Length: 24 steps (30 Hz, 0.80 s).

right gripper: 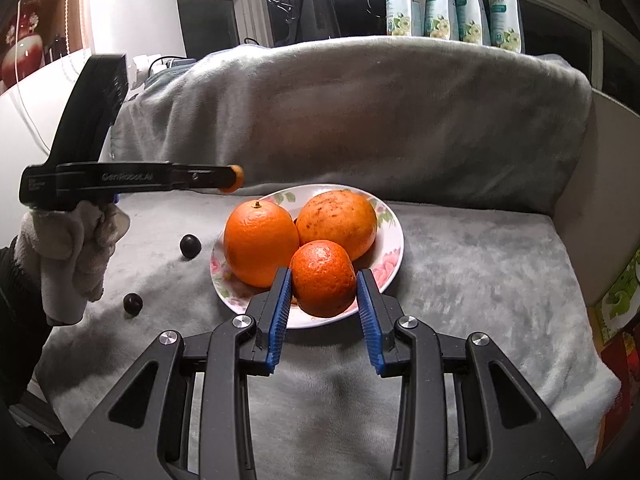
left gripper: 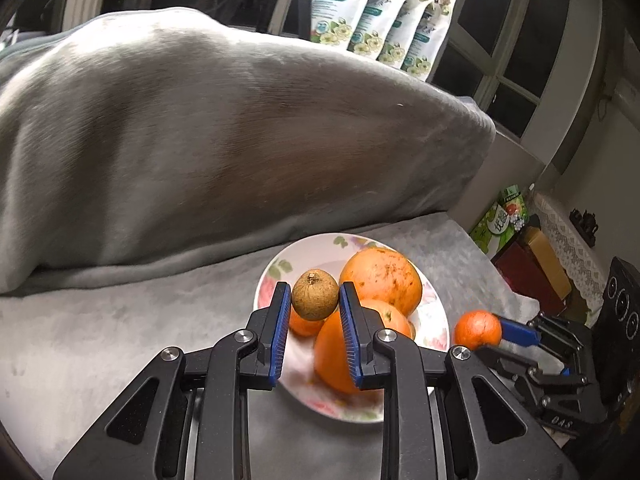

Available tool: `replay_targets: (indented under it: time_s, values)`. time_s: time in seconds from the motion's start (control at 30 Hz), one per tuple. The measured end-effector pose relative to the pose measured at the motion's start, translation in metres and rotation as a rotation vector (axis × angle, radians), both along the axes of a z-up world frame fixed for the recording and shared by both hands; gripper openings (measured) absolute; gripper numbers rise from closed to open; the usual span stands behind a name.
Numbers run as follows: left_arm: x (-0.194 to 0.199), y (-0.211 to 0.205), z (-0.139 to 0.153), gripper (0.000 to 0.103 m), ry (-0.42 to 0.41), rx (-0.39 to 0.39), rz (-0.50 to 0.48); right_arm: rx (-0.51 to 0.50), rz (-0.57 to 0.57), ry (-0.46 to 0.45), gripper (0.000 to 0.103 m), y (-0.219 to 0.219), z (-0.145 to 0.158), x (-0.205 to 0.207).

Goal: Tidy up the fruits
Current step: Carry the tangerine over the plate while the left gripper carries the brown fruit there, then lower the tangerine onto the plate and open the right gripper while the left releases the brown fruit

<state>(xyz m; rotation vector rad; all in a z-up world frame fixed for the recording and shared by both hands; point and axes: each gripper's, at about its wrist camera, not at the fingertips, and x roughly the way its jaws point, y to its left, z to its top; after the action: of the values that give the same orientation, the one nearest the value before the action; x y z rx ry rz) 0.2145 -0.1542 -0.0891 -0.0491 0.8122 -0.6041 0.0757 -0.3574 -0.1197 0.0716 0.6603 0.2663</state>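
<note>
Oranges, one smooth [right gripper: 261, 245] and one speckled [right gripper: 337, 225], sit on the floral plate [right gripper: 394, 248] on the grey blanket [right gripper: 460, 280], while the left gripper [left gripper: 314, 296] clamps a small brown fruit [left gripper: 315, 295] above the plate and the right gripper [right gripper: 323, 280] clamps a small orange [right gripper: 323, 278] over its near rim.

your left gripper [left gripper: 314, 300] is held level above the surface, its two blue-padded fingers [left gripper: 280, 332] pressed against a small brown fruit [left gripper: 314, 295] from both sides, carrying it in the air. from the right wrist view that same tool reaches in flat from the left, and your gloved left hand [right gripper: 70, 248] wraps its handle from below. your right gripper [right gripper: 323, 284] points forward and slightly down, its fingers [right gripper: 370, 320] spread wider and closed against the flanks of a small orange [right gripper: 322, 278].
</note>
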Motion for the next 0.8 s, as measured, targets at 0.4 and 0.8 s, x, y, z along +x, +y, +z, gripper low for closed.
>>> replay_targets:
  time_s: [0.4, 0.8]
  values:
    - [0.016, -0.029, -0.002, 0.023, -0.003, 0.049, -0.022, 0.018, 0.011, 0.019, 0.035, -0.001, -0.007, 0.006]
    - [0.019, -0.034, 0.003, 0.023, -0.019, 0.054, -0.03, 0.032, 0.021, 0.037, 0.035, -0.001, -0.012, 0.013]
